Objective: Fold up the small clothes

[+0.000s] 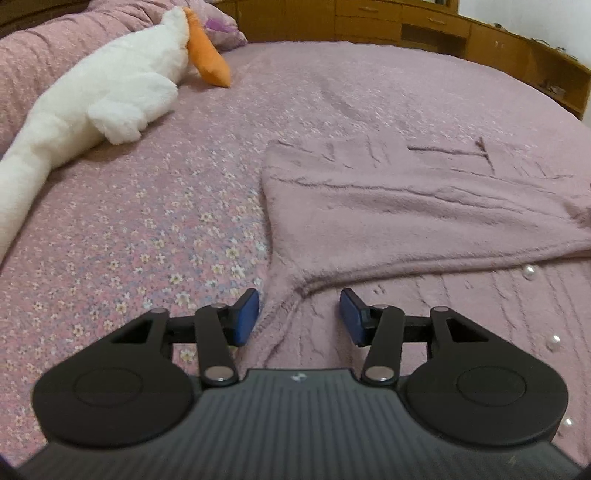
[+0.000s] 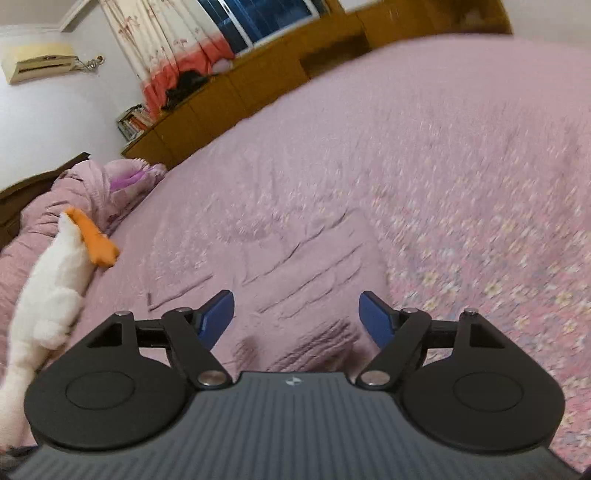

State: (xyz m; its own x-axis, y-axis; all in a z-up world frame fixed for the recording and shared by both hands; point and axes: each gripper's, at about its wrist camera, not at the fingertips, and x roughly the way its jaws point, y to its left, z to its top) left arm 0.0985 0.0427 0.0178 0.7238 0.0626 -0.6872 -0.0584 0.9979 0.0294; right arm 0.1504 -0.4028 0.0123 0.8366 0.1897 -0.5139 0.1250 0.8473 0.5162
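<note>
Both tongs stand with their blue pads apart and nothing clamped: the left gripper (image 1: 298, 316) sits part open over the near edge of the garment, and the right gripper (image 2: 296, 320) sits wide open above the same cloth. We order what follows from the largest item down. We work on the bed (image 1: 147, 221), covered in a pink floral spread that fills both views. A wooden cabinet run (image 1: 424, 29) lines its far side. A long white plush toy (image 1: 103, 103) with an orange beak lies at the left of the bed, well apart from the work. The small fuzzy pink garment (image 1: 406, 206) lies flat toward the right in the left wrist view, with one layer already turned over so that a folded edge runs across it just ahead of the left pads. Small white beads (image 1: 529, 272) sit on the lower layer near that edge. We judge the next fold to be pending. The main risk is a grip that takes only one layer, or takes the spread with it, since cloth and spread are close in colour and pile. The right wrist view is blurred, so a hurried closure there could miss the edge. The beads could snag a pad and drag the fold askew.
</note>
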